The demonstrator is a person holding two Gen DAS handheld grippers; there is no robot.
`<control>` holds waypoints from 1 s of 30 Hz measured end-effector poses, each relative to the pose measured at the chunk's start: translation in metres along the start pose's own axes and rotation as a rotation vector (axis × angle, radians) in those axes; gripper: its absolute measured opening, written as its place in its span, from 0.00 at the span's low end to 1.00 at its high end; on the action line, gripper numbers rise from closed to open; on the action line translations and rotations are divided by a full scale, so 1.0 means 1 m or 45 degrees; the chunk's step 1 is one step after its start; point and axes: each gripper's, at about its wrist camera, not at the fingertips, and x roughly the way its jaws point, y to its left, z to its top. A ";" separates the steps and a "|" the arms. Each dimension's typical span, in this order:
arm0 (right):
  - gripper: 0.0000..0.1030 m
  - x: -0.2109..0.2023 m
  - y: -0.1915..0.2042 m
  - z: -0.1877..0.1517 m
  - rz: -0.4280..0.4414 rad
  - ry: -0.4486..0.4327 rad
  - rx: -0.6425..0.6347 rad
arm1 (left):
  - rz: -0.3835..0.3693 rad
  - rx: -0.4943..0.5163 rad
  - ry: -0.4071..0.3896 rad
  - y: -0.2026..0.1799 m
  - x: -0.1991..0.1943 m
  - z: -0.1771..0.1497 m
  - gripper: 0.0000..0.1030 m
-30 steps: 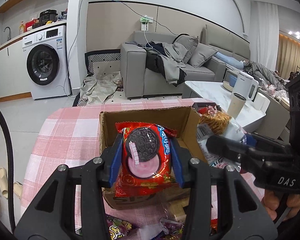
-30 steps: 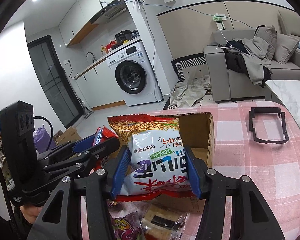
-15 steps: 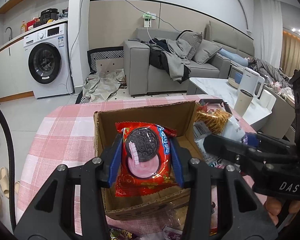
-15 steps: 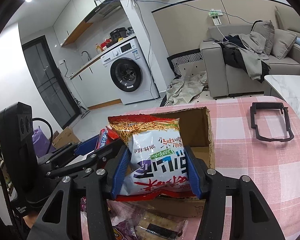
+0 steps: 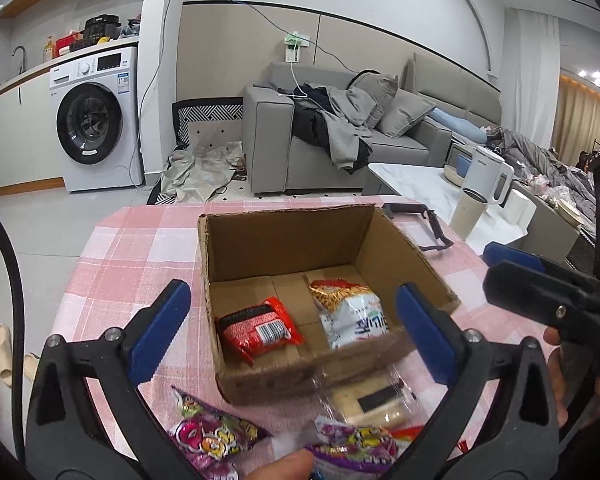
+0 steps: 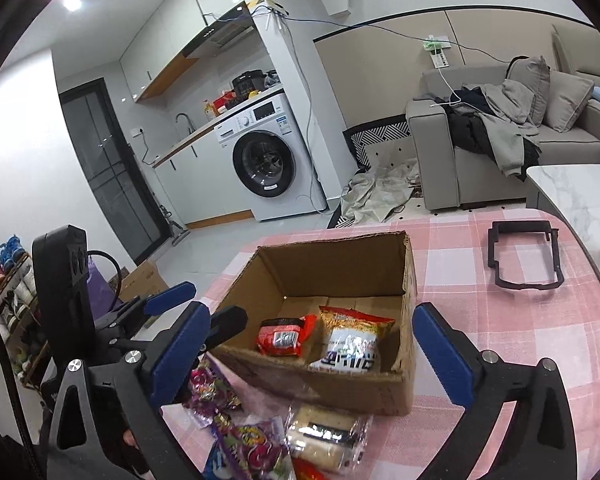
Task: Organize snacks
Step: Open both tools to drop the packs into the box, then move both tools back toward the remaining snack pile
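An open cardboard box stands on the pink checked table. Inside lie a red cookie pack on the left and a white noodle snack bag on the right. My left gripper is open and empty above the box's near edge. My right gripper is open and empty, also above the near side of the box. The right gripper shows at the right of the left wrist view. The left gripper shows at the left of the right wrist view.
Loose snacks lie in front of the box: purple candy bags and a clear pack of wafers. A black plastic frame lies at the table's far right. A cream cup stands on the marble table beyond.
Both grippers opened and let go of their packs, which now lie inside the box. Both grippers sit higher and farther back from the box than before.
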 end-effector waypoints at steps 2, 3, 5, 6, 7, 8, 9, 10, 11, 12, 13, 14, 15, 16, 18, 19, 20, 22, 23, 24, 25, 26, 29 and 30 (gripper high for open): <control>1.00 -0.008 0.006 -0.003 -0.019 0.011 -0.040 | 0.018 0.006 -0.013 -0.001 -0.014 -0.004 0.99; 1.00 -0.014 0.010 -0.005 -0.025 0.017 -0.065 | 0.022 0.012 -0.018 -0.003 -0.022 -0.006 0.99; 1.00 -0.024 0.016 -0.010 -0.033 0.019 -0.091 | 0.021 0.017 -0.022 -0.004 -0.036 -0.011 0.99; 1.00 -0.027 0.019 -0.013 -0.041 0.023 -0.098 | 0.020 0.020 -0.022 -0.005 -0.043 -0.014 0.99; 1.00 -0.031 0.021 -0.015 -0.051 0.031 -0.106 | 0.025 0.024 -0.022 -0.006 -0.050 -0.015 0.99; 1.00 -0.035 0.023 -0.017 -0.063 0.036 -0.113 | 0.031 0.027 -0.025 -0.006 -0.057 -0.019 0.99; 1.00 -0.041 0.024 -0.021 -0.073 0.036 -0.117 | 0.035 0.034 -0.028 -0.007 -0.066 -0.023 0.99; 1.00 -0.045 0.025 -0.024 -0.081 0.039 -0.118 | 0.033 0.039 -0.030 -0.007 -0.073 -0.027 0.99; 1.00 -0.050 0.026 -0.027 -0.086 0.041 -0.116 | 0.032 0.043 -0.032 -0.008 -0.080 -0.030 0.99; 1.00 -0.054 0.026 -0.029 -0.087 0.042 -0.113 | 0.037 0.043 -0.036 -0.008 -0.087 -0.035 0.99; 1.00 -0.057 0.027 -0.032 -0.089 0.047 -0.108 | 0.043 0.040 -0.038 -0.008 -0.093 -0.039 0.99; 1.00 -0.061 0.027 -0.035 -0.089 0.051 -0.102 | 0.046 0.037 -0.036 -0.007 -0.099 -0.042 0.99; 1.00 -0.064 0.028 -0.038 -0.090 0.054 -0.100 | 0.048 0.033 -0.031 -0.007 -0.103 -0.044 0.99; 1.00 -0.066 0.028 -0.040 -0.096 0.059 -0.100 | 0.051 0.026 -0.028 -0.005 -0.107 -0.047 0.99; 1.00 -0.072 0.031 -0.046 -0.109 0.064 -0.103 | 0.061 0.017 -0.020 -0.004 -0.117 -0.055 0.99; 1.00 -0.074 0.031 -0.049 -0.112 0.067 -0.101 | 0.066 0.015 -0.017 -0.003 -0.119 -0.058 0.99; 1.00 -0.077 0.030 -0.052 -0.116 0.076 -0.097 | 0.071 0.014 -0.014 -0.002 -0.122 -0.060 0.99; 1.00 -0.081 0.030 -0.060 -0.121 0.088 -0.087 | 0.072 0.015 -0.009 -0.002 -0.129 -0.067 0.99; 1.00 -0.083 0.030 -0.063 -0.126 0.091 -0.082 | 0.070 0.015 -0.007 -0.002 -0.132 -0.071 0.99; 1.00 -0.085 0.029 -0.066 -0.130 0.096 -0.076 | 0.065 0.014 -0.003 -0.003 -0.136 -0.075 0.99; 1.00 -0.087 0.028 -0.069 -0.134 0.100 -0.072 | 0.059 0.018 0.004 -0.004 -0.139 -0.079 0.99; 1.00 -0.089 0.028 -0.073 -0.143 0.108 -0.067 | 0.058 0.022 0.009 -0.005 -0.140 -0.081 0.99; 1.00 -0.096 0.028 -0.081 -0.152 0.118 -0.056 | 0.053 0.031 0.018 -0.010 -0.148 -0.092 0.99; 1.00 -0.098 0.028 -0.084 -0.156 0.121 -0.052 | 0.047 0.033 0.021 -0.011 -0.151 -0.096 0.99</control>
